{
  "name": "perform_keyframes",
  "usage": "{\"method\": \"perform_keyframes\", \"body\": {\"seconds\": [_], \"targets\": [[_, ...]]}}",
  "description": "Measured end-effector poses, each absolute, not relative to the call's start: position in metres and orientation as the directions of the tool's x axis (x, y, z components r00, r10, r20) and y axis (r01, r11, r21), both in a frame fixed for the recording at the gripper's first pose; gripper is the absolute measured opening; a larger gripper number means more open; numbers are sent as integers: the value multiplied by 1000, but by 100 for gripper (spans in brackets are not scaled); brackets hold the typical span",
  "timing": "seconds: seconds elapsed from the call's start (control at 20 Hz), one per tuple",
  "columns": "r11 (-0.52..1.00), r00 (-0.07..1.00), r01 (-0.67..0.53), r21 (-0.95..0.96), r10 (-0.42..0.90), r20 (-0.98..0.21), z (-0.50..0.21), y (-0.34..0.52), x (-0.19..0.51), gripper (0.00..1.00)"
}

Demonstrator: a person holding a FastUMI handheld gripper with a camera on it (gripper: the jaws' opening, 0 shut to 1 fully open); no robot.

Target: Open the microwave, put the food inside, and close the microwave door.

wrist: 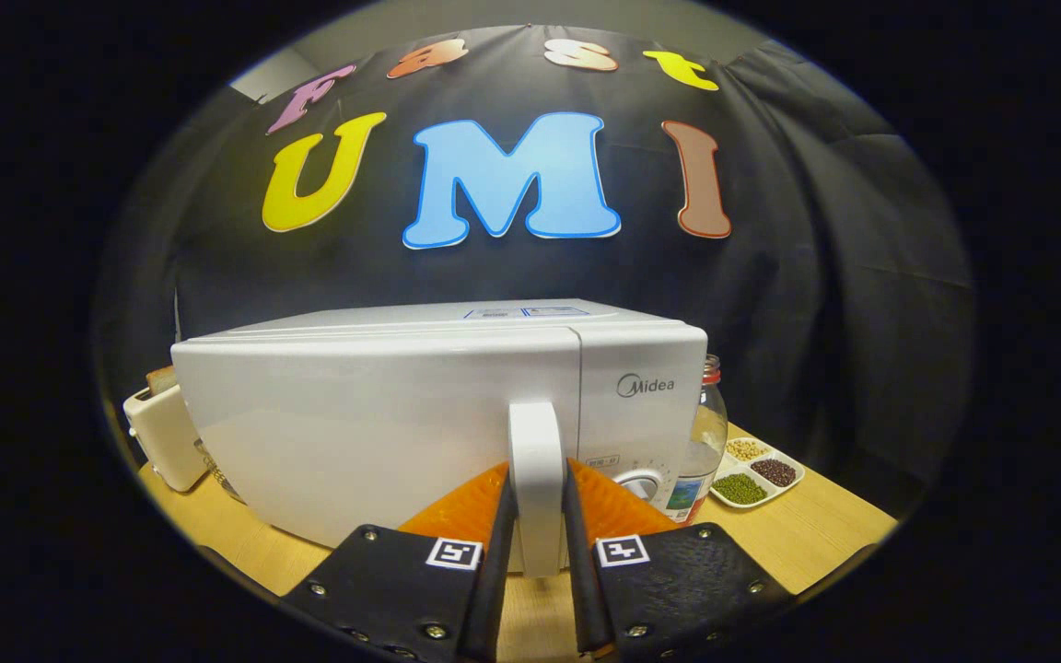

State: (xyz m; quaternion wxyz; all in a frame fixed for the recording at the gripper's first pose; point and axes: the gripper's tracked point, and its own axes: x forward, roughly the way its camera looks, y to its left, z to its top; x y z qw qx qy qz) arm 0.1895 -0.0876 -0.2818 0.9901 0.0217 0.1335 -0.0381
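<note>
The hand-held gripper is closed narrowly on the microwave's door handle, one finger pressed against each side of the upright white bar, so the handle sits squarely between them. The handle rises above the fingertips and its lower end shows in the gap between the two fingers.

The microwave stands on the wooden table, directly ahead of the fingers. Its door is a broad white panel — it looks shut, or very nearly so, lying in line with the control panel just to the right of the handle. A round knob on that panel shows just beyond the right finger.

Behind the microwave's left end a pale toaster stands on the table, with what looks like a slice of bread sticking out of its top. Close beside the microwave's right end is a clear glass jar with a red lid. Further right, near the jar but apart from it, lies a white divided dish — its compartments hold green, dark reddish and pale yellowish beans or grains.
</note>
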Motion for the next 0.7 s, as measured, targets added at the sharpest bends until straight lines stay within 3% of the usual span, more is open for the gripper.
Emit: {"method": "perform_keyframes", "body": {"seconds": [0.15,0.65,0.7], "targets": [[995,956,54,83,-28,-292,-285,-86,193,15],[994,954,69,88,-40,-298,-279,-86,172,15],[994,955,76,83,-48,-294,-280,-86,166,10]]}}
